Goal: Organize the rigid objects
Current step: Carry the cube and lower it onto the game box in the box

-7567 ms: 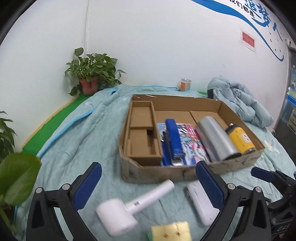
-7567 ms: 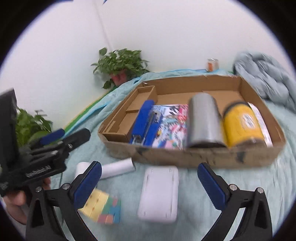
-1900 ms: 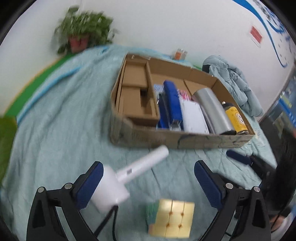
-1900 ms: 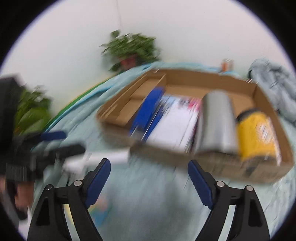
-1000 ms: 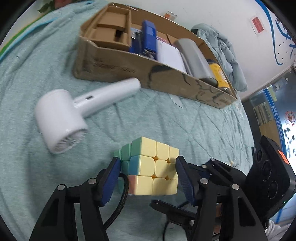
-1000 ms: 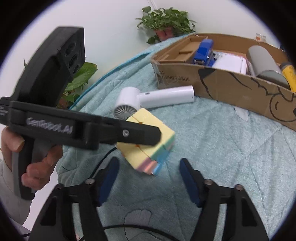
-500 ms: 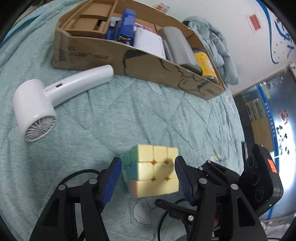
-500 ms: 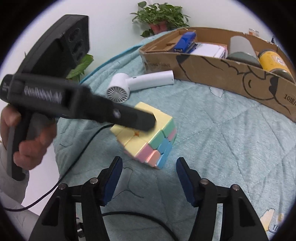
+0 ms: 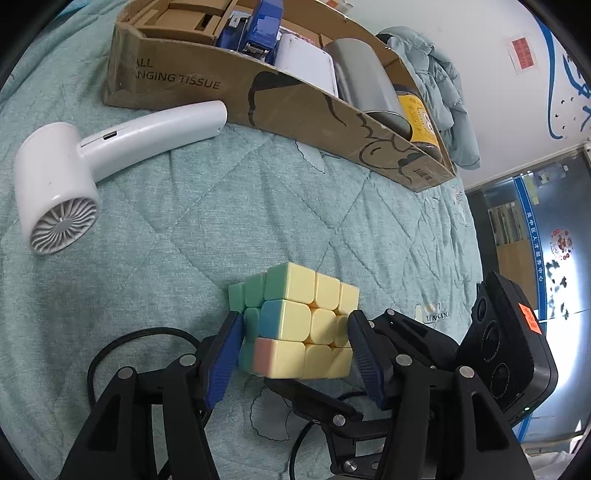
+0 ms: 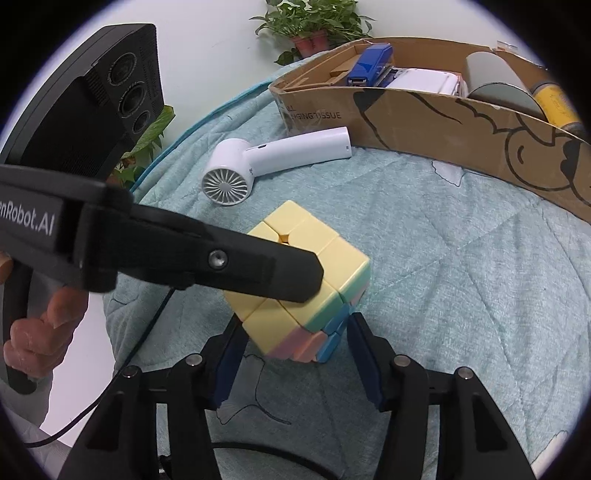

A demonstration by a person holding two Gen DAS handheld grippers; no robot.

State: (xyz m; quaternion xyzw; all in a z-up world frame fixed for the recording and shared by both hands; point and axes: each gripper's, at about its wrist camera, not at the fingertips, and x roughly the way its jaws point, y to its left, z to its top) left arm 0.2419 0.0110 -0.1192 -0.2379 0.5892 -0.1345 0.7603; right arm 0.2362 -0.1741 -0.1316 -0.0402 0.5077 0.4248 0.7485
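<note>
A pastel puzzle cube [image 9: 295,325] is held above the teal quilt. My left gripper [image 9: 293,349] is shut on it, blue pads pressed on its two sides. My right gripper [image 10: 293,345] is around the same cube [image 10: 306,284] from the other side, its pads close to the cube's lower corners; contact is unclear. The left gripper's black finger [image 10: 221,266] lies across the cube in the right wrist view. A white hair dryer [image 9: 92,155] lies on the quilt in front of the cardboard box [image 9: 295,99].
The box holds a blue stapler [image 9: 262,27], a white case [image 9: 306,62], a grey cylinder [image 9: 365,81] and a yellow can [image 9: 417,114]. A black cable [image 9: 122,347] loops on the quilt. Potted plants [image 10: 314,22] stand by the wall.
The white case has gone from the quilt into the box. My left gripper closed on the cube and lifted it. My right gripper has closed in around the cube.
</note>
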